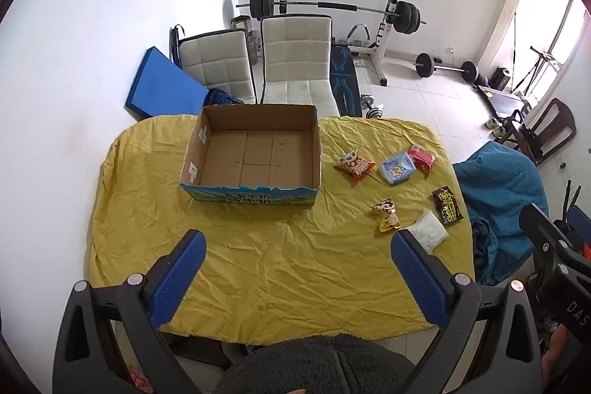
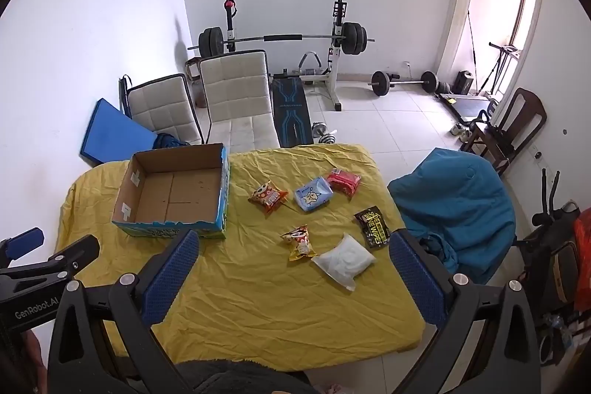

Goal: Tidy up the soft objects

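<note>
An empty cardboard box (image 1: 255,154) (image 2: 173,198) sits on the yellow-covered table (image 1: 277,264) (image 2: 258,283) at the far left. To its right lie several soft packets: an orange snack bag (image 1: 354,165) (image 2: 267,196), a light blue pack (image 1: 398,168) (image 2: 313,195), a red pack (image 1: 422,159) (image 2: 344,182), a yellow snack bag (image 1: 385,213) (image 2: 299,242), a black packet (image 1: 447,205) (image 2: 373,227) and a white pouch (image 1: 428,230) (image 2: 344,263). My left gripper (image 1: 297,277) is open and empty above the table's near side. My right gripper (image 2: 293,277) is open and empty, above the near side, just short of the white pouch.
Two white chairs (image 1: 295,61) (image 2: 236,98) stand behind the table. A blue-covered chair (image 2: 454,213) is at the table's right edge. A blue mat (image 1: 166,87) leans on the left wall. A weight bench and barbells (image 2: 288,39) stand at the back.
</note>
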